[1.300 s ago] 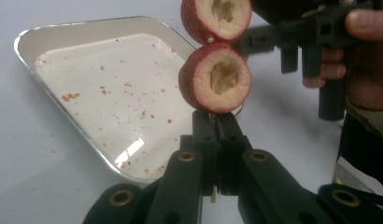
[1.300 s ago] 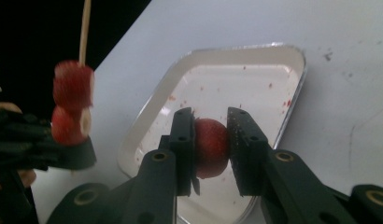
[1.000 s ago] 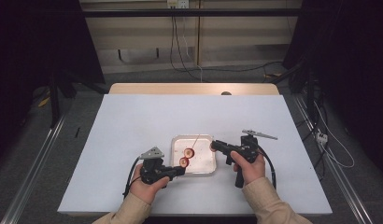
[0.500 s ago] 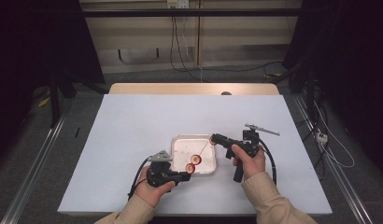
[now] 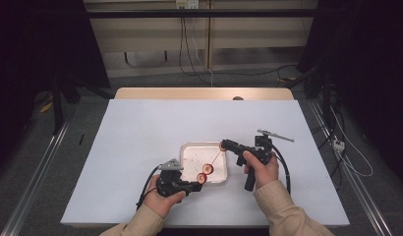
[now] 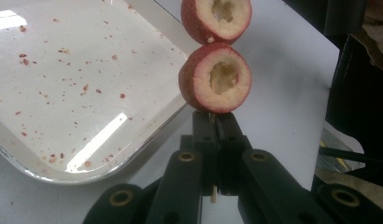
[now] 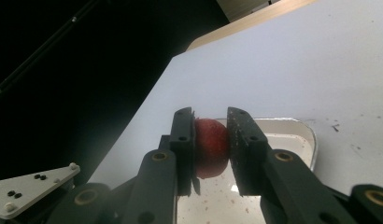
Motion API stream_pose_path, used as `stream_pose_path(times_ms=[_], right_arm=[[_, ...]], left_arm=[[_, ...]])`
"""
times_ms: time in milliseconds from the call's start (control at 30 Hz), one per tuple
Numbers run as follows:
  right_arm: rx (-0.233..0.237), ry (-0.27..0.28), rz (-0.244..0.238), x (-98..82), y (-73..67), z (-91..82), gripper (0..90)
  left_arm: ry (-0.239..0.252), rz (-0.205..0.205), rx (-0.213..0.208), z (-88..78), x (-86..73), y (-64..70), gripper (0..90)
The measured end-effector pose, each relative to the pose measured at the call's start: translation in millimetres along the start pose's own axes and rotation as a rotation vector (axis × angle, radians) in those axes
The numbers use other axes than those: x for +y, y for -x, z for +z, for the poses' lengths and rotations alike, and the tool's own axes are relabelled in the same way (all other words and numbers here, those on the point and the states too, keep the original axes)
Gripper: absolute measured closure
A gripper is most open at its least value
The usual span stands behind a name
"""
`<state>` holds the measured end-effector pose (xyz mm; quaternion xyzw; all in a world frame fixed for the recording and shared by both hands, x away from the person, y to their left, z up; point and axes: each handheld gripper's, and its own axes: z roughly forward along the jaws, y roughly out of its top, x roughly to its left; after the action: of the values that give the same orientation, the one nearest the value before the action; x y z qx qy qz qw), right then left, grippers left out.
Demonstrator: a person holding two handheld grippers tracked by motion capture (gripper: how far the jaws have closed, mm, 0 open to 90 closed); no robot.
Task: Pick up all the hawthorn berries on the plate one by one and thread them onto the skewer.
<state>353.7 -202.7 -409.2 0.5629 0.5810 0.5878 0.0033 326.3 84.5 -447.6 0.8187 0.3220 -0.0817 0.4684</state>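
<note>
Nearest, the left tool (image 5: 195, 186) is clamped on the near end of a thin wooden skewer (image 6: 213, 193). Two cored red fruit pieces (image 6: 215, 78) sit threaded on it just beyond the jaws, over the near right edge of a white tray (image 5: 189, 150) flecked with red bits. Farther right, the right tool (image 5: 225, 144) is clamped on a third red fruit piece (image 7: 210, 147) over the tray's far right corner. The white surface (image 5: 140, 128) stretches beyond.

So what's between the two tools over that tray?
In the high view, a thin skewer runs between the tools, with two red fruit rings threaded near the left one, above the tray.
</note>
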Motion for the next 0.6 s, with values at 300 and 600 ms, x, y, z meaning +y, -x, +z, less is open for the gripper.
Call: stream_pose_path(times_ms=[300,600], right_arm=[[0.009,-0.001,-0.008,0.2,-4.2,1.1,73.2],[0.01,-0.009,-0.016,-3.7,-6.5,4.7,73.2]], left_arm=[[0.006,0.002,0.002,0.2,0.1,0.1,88.8],[0.022,-0.006,0.009,0.4,0.5,0.7,88.8]])
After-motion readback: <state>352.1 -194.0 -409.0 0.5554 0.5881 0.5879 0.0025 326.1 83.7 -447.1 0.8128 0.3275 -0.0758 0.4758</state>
